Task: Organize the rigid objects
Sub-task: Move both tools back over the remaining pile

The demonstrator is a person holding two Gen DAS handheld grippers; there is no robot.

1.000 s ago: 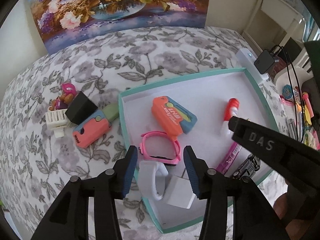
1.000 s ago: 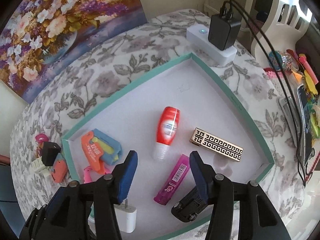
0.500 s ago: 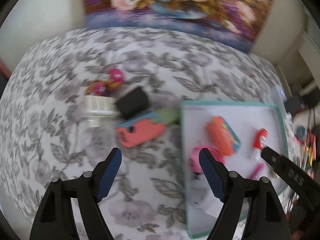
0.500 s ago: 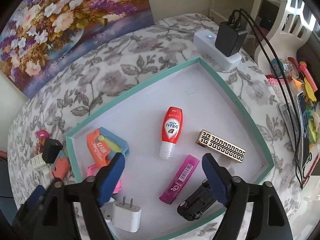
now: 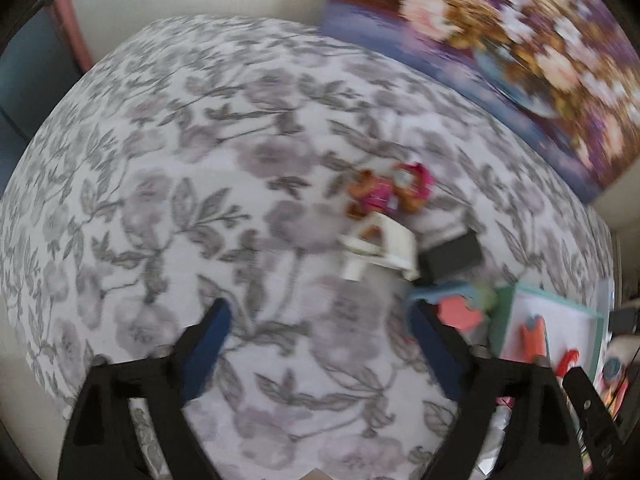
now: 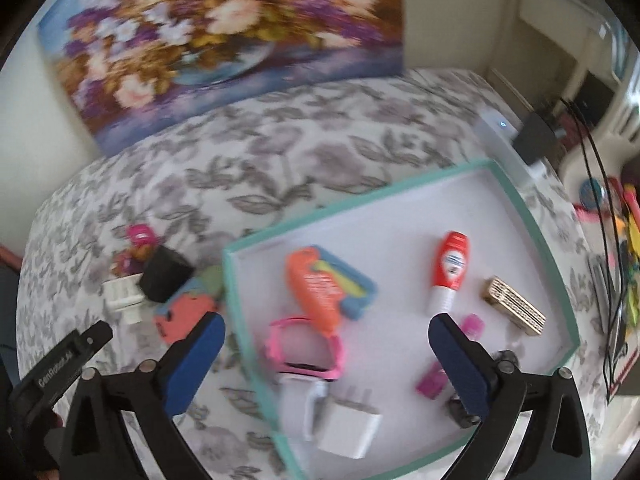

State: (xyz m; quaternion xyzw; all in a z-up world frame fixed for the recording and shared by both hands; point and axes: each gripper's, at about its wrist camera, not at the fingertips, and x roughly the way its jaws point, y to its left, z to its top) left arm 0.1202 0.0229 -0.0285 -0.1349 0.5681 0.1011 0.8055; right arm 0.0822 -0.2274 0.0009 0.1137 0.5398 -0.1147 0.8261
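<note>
A teal-rimmed white tray (image 6: pixel 360 203) lies on the floral bedspread and holds an orange-and-blue case (image 6: pixel 320 280), a pink watch (image 6: pixel 304 344), a white charger (image 6: pixel 348 426), a red-capped bottle (image 6: pixel 450 270), a gold patterned bar (image 6: pixel 514 310) and a magenta tube (image 6: pixel 432 382). Left of the tray lie a pink toy figure (image 5: pixel 384 192), a white plastic piece (image 5: pixel 380 246), a black block (image 5: pixel 452 256) and a coral-and-blue case (image 5: pixel 456 308). My left gripper (image 5: pixel 318 344) is open and empty over bare bedspread. My right gripper (image 6: pixel 326 360) is open and empty above the tray's near part.
A flower painting (image 6: pixel 224 40) leans on the wall behind the bed. A white power strip with a black adapter (image 6: pixel 532 140) and cables sits past the tray's far right corner. Colourful clutter (image 6: pixel 624 232) lies at the right edge.
My left gripper has swung left off the tray, over the bedspread near the loose items. My right gripper has opened wider and turned left, so the loose items come into view.
</note>
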